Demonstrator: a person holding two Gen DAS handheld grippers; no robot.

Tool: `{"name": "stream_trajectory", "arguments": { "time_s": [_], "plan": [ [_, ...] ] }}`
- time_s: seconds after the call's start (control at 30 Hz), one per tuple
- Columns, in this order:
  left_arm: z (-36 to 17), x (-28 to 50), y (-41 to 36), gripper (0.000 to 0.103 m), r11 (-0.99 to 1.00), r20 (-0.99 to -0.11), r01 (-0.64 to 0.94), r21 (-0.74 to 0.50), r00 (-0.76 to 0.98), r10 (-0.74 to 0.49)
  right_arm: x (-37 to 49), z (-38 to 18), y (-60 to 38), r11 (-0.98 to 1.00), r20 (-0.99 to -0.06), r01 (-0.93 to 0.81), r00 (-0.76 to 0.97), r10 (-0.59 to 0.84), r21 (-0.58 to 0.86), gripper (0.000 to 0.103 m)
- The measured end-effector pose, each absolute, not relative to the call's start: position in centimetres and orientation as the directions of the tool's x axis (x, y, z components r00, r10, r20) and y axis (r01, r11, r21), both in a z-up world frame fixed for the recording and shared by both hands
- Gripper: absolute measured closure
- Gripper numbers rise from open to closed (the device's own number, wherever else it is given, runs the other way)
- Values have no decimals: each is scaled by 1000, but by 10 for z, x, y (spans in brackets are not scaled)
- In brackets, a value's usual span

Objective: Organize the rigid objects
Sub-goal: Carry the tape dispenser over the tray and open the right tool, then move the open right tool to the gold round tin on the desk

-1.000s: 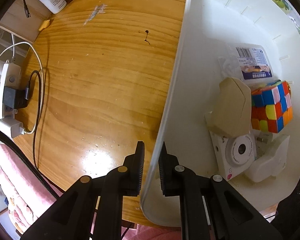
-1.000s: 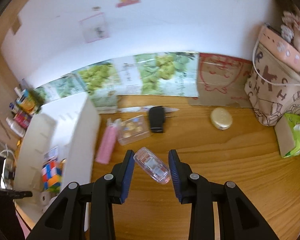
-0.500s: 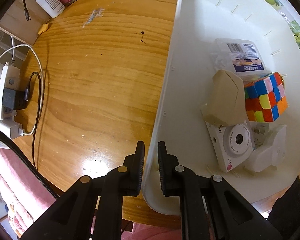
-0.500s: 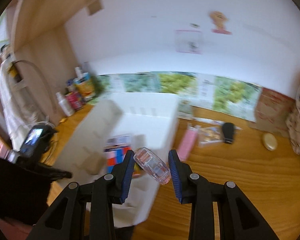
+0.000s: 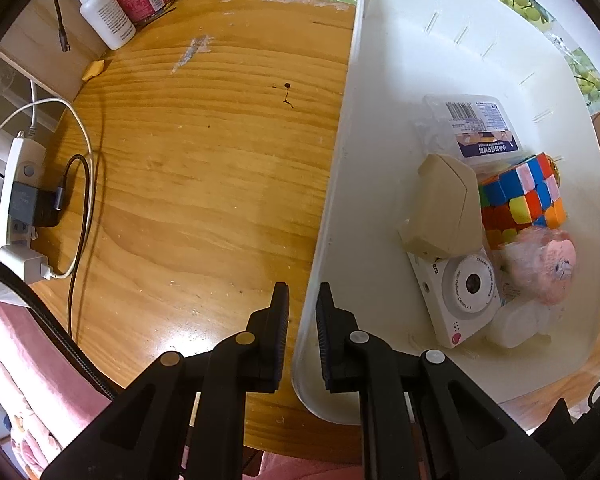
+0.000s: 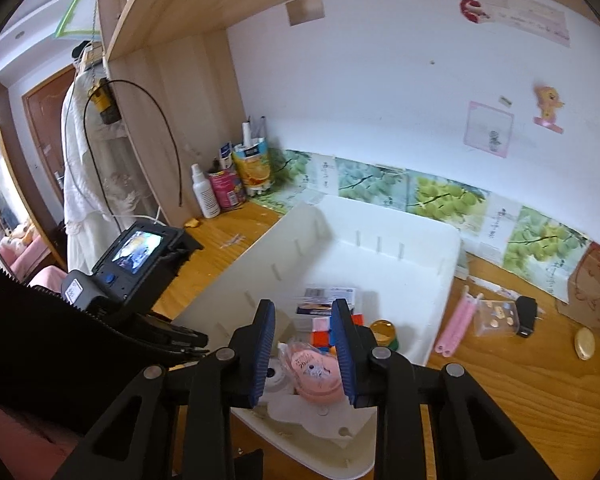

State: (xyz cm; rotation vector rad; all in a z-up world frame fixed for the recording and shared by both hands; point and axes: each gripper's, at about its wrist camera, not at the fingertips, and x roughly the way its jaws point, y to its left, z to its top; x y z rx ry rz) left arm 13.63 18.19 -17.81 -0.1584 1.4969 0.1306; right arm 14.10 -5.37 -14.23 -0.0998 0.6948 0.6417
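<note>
Left wrist: hand-held gripper (image 5: 302, 336) astride bin wall (image 5: 332, 200)

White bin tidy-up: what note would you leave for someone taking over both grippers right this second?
Left gripper: shut on the white bin wall, steadying it.
Right gripper: above the bin, jaws closing, holding nothing.
In the bin: pink case, colour cube, toy camera.
Not yet binned, on the table: pink tube, clear packet, black plug, oval tin.
</note>
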Motion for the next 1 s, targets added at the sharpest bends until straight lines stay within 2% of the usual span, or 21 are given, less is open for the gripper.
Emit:
{"name": "stream_trajectory", "arguments": {
  "time_s": [0.33,0.4,0.47,0.57,0.87,1.0],
  "plan": [
    [-177,137,179,88,980,-997,-197,-13,77,2,146,-144,-65,843,-636,-527,615,466,107,72],
    [-177,137,178,88,980,-997,-198,-2,74,13,148,-144,-72,856,-638,-506,627,448,105,65],
    [-178,138,178,89,979,-997,-204,-3,72,12,150,-143,-80,868,-631,-486,642,435,104,51],
    [-178,140,179,89,977,-997,-211,-2,70,13,156,-141,-96,892,-616,-441,677,403,98,37],
    [-182,154,174,89,982,-998,-186,30,53,40,184,-142,-141,956,-605,-282,749,269,76,23],
    [-188,163,169,89,985,-999,-167,42,21,46,200,-146,-163,981,-601,-186,779,180,53,22]
  ]
}}
